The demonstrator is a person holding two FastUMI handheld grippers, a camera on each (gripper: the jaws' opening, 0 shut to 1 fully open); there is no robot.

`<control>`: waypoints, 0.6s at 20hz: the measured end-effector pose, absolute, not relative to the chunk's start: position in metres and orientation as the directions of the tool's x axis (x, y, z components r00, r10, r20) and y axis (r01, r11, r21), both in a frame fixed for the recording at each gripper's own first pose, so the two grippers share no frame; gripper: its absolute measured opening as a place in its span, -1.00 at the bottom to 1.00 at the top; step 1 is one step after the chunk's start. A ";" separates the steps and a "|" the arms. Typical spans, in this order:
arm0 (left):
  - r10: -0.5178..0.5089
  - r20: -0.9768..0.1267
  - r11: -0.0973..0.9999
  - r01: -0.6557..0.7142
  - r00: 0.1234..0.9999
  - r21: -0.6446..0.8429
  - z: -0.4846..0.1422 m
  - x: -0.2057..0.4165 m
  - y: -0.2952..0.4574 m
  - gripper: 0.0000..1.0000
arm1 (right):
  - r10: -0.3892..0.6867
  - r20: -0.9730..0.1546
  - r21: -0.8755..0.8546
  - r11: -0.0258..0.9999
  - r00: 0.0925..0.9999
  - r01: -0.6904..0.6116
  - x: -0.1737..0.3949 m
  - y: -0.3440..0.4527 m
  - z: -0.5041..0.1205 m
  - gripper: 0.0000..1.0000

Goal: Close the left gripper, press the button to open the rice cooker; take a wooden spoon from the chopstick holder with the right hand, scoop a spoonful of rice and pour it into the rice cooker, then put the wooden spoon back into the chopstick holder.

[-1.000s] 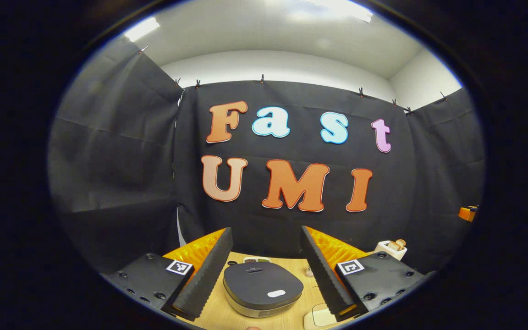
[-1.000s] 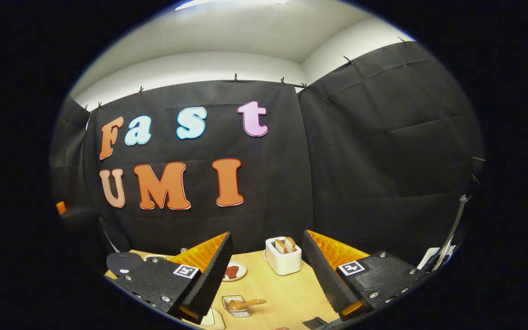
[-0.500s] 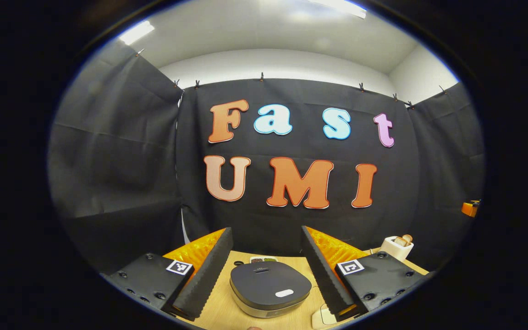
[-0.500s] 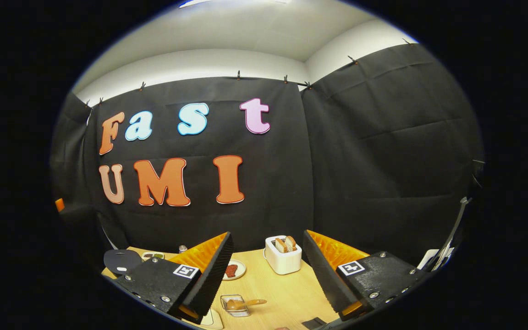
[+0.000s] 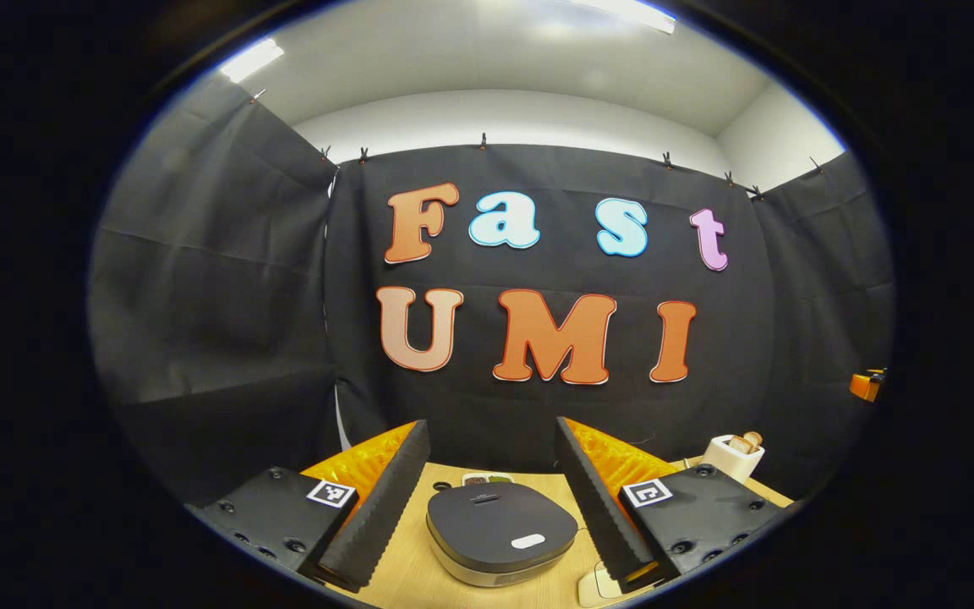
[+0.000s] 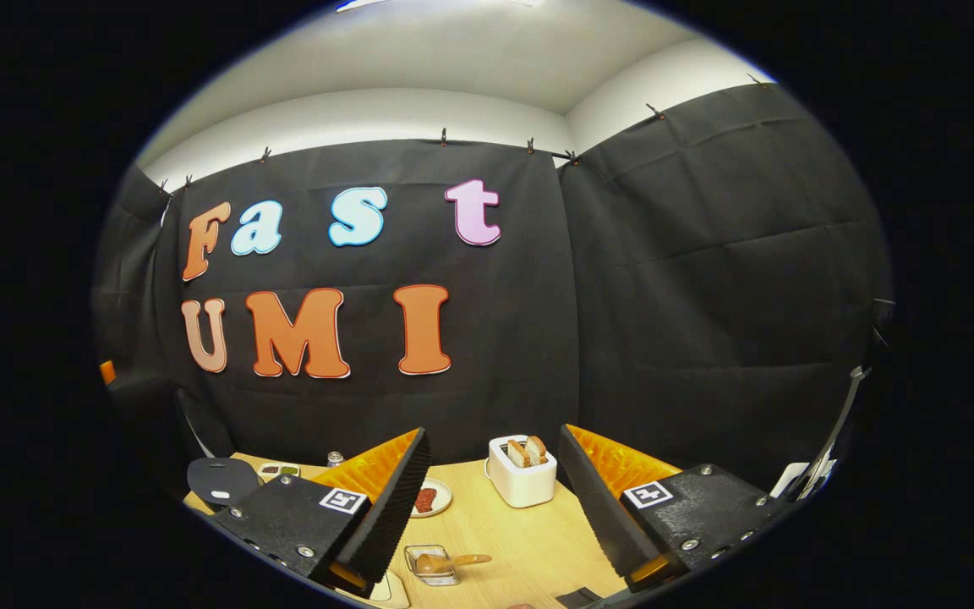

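Note:
The rice cooker (image 5: 500, 529) is dark and rounded, its lid down, with a pale oval button (image 5: 528, 540) on top. It sits on the wooden table (image 5: 407, 575) just ahead of my left gripper (image 5: 489, 425), which is open above it with nothing between its fingers. The right gripper view has the cooker (image 6: 218, 480) at far left. My right gripper (image 6: 493, 431) is open and empty above the table. Below it, a wooden spoon (image 6: 453, 560) lies in a small clear dish (image 6: 426, 565).
A white toaster (image 6: 522, 482) holding bread slices stands ahead of the right gripper, with a plate of red food (image 6: 429, 499) to its left. Behind the cooker is a small tray of dishes (image 5: 487, 480). A cream pad (image 5: 593, 584) lies by the left gripper's right finger.
Both views have drifted slightly: in the left gripper view the cooker has slid a little to the right. Both grippers stay open and empty.

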State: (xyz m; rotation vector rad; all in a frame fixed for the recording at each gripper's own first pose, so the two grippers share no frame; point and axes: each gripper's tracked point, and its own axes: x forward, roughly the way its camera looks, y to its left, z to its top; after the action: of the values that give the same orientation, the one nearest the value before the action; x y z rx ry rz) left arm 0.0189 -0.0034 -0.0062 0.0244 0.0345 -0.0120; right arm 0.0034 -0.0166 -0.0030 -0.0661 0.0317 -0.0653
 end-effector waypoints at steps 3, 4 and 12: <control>-0.009 -0.044 1.000 0.011 0.999 0.025 -0.006 0.023 -0.004 0.71 | -0.066 -0.030 -0.067 0.996 0.997 0.064 0.003 -0.016 -0.003 0.89; -0.006 -0.048 1.000 0.008 0.999 0.029 -0.007 0.023 -0.004 0.67 | -0.065 -0.031 -0.068 0.996 0.997 0.063 0.003 -0.016 -0.003 0.89; 0.016 -0.067 0.998 -0.012 0.998 0.063 -0.009 0.021 -0.001 -0.01 | -0.036 -0.024 -0.079 0.996 0.999 0.034 0.003 -0.007 0.000 0.89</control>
State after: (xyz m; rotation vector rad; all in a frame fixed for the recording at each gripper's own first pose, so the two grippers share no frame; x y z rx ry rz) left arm 0.0212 -0.0010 -0.0092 0.0630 0.0679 0.0141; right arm 0.0029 -0.0071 -0.0002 -0.0785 0.0250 -0.0351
